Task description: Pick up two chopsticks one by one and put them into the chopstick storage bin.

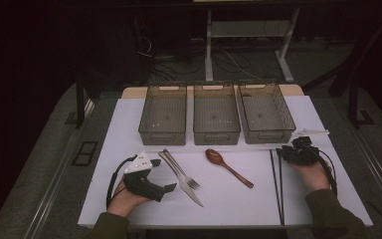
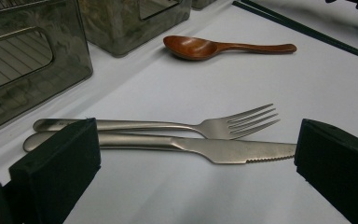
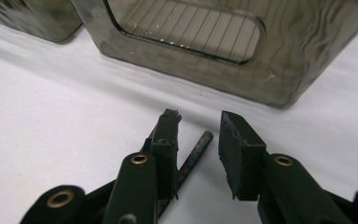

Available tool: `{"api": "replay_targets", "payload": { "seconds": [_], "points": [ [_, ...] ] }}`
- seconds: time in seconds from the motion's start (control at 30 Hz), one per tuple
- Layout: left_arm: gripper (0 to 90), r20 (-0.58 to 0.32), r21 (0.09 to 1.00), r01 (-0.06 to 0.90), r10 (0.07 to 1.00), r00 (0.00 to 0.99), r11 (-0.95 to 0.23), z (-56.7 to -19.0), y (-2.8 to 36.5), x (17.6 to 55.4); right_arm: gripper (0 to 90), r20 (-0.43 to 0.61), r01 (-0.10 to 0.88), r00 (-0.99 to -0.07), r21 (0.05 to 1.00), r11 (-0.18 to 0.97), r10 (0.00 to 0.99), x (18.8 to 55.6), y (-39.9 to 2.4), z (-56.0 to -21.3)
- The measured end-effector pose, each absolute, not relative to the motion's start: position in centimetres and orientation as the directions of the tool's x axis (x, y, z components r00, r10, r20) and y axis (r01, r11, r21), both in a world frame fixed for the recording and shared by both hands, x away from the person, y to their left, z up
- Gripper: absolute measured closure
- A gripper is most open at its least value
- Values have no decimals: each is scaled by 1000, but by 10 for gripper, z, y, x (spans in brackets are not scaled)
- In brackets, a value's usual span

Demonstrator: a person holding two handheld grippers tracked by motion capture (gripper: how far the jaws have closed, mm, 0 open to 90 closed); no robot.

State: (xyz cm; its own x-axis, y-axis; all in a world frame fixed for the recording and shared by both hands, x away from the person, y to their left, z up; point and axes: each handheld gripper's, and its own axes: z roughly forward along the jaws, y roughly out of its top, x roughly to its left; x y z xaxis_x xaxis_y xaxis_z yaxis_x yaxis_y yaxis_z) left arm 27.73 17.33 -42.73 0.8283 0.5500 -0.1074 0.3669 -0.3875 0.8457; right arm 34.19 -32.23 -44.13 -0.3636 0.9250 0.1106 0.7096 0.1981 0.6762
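Down at the right gripper (image 3: 198,128), the two black jaws stand a little apart, and the end of a thin black chopstick (image 3: 196,151) lies on the white table cover (image 3: 51,121) in the gap between them. It runs close along the inner face of the left-hand jaw, though whether that pad touches it I cannot tell; the right-hand pad is clear of it, so nothing is gripped. Just beyond the jaw tips stands the front wall of a smoky grey clear plastic bin (image 3: 242,56) with a cut-out handle. In the high view this gripper (image 1: 298,151) sits at the far end of the pair of long black chopsticks (image 1: 277,184), directly in front of the rightmost of the three bins (image 1: 266,112).

The left gripper (image 2: 196,154) has its jaws spread wide and holds nothing. A steel table knife (image 2: 223,150) lies crosswise between the two pads, its serrated tip near the right-hand one and its handle passing behind the left-hand one. A steel fork (image 2: 214,126) lies just beyond the knife, alongside it. Farther ahead rests a brown wooden spoon (image 2: 200,46), well apart from the jaws. In the high view this gripper (image 1: 149,174) rests just left of the knife and fork.
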Motion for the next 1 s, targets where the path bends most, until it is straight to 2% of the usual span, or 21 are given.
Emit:
{"api": "replay_targets", "payload": {
  "seconds": [0.23,0.4,0.5,0.73,1.0],
  "points": [
    [0,-107,846,366,549,829,-387,-427,173,277,577,162,730,-379,657,187,911,344,-319,-446],
    [0,-107,846,366,550,828,-387,-427,173,277,543,152,730,-394,651,208,907,343,-311,-448],
    [0,-106,845,367,550,828,-389,-427,173,277,561,116,718,-411,652,243,904,342,-304,-448],
    [0,-104,845,366,550,829,-391,-427,173,277,671,57,702,-417,654,281,907,341,-298,-449],
    [0,-103,846,365,550,828,-390,-427,173,277,701,39,689,-435,657,305,899,343,-291,-449]
  ]
}}
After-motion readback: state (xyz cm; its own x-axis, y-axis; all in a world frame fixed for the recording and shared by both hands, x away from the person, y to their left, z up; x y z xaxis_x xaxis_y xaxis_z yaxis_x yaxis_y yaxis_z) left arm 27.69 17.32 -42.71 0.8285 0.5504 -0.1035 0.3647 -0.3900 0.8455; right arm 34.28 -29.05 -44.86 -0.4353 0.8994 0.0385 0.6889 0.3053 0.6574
